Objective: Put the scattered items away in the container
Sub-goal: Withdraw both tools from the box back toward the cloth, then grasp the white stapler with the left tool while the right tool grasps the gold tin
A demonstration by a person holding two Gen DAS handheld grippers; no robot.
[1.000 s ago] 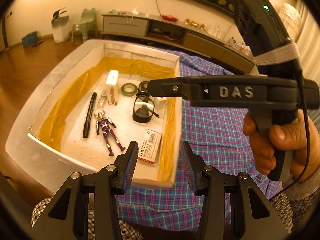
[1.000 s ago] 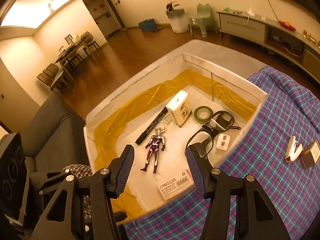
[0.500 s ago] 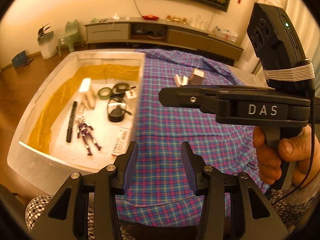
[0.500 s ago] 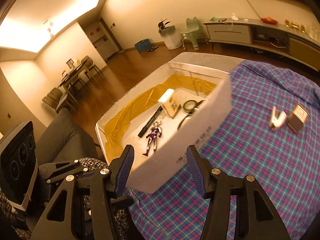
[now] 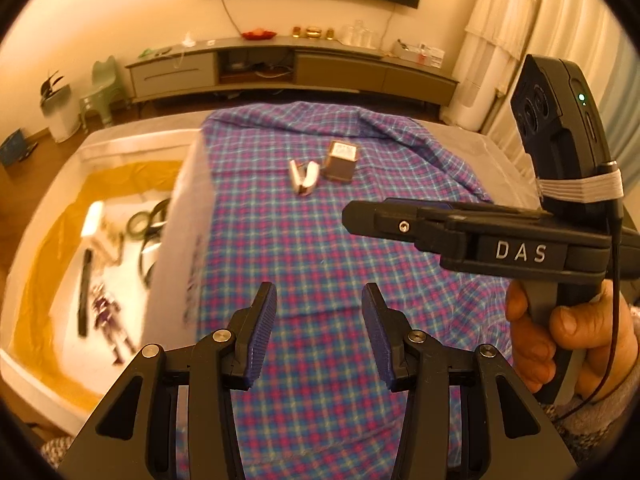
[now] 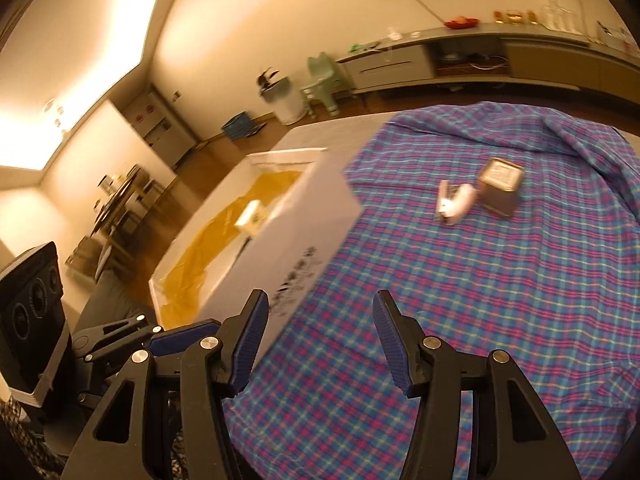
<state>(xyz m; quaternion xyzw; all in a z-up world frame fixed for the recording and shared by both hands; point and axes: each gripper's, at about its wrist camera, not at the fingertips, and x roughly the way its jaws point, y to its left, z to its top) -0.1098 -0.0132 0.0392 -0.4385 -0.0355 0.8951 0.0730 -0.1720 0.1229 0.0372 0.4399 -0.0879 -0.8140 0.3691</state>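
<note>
right, left wrist view first: the left hand-held gripper (image 5: 316, 332) has its jaws wide apart with nothing between them, hovering over the plaid cloth (image 5: 320, 248). off to the left sits the white container (image 5: 188, 216), lined with yellow, and blurred inside it lie a black marker (image 5: 84, 292), a small purple figure (image 5: 108, 316), a roll of green tape (image 5: 136, 224) and a pair of glasses (image 5: 150, 248). out on the cloth, well apart from the container, a small white stapler (image 5: 305, 178) lies just beside a little brown box (image 5: 341, 161). at the right a hand (image 5: 560, 340) holds the right hand-held gripper (image 5: 360, 220) side-on, so from here i cannot tell how its jaws stand.

over to the right wrist view: the right hand-held gripper (image 6: 316, 338) is spread wide too, and empty, above the plaid cloth (image 6: 480, 300). the container (image 6: 304, 240) is at its left, a white carton (image 6: 252, 218) showing inside. the stapler (image 6: 454, 202) and brown box (image 6: 500, 192) sit far ahead on the cloth, touching or nearly so. the left hand-held gripper (image 6: 120, 340) shows at lower left.
</note>
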